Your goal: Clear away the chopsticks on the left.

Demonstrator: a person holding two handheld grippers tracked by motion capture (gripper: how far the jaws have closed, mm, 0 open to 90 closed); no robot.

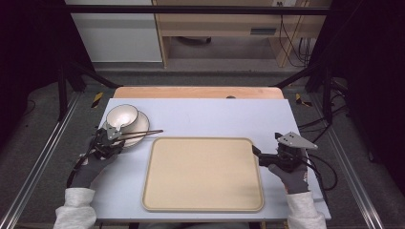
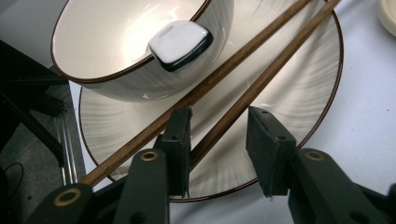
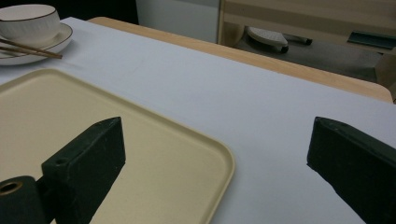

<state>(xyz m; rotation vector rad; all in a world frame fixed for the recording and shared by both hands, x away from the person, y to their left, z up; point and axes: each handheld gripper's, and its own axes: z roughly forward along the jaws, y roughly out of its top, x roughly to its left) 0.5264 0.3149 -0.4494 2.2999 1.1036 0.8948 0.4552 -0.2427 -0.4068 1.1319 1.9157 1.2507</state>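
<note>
Nearby, chopsticks (image 2: 243, 70) across plate (image 2: 299, 93), bowl (image 2: 116, 60) behind.

Table (image 1: 200, 91) of pale wood covered by a light grey-blue sheet (image 1: 215, 119), bearing a beige rounded-corner tray (image 1: 203, 174) at near centre and, well apart at the far left, a white brown-rimmed plate (image 1: 141, 125).
</note>
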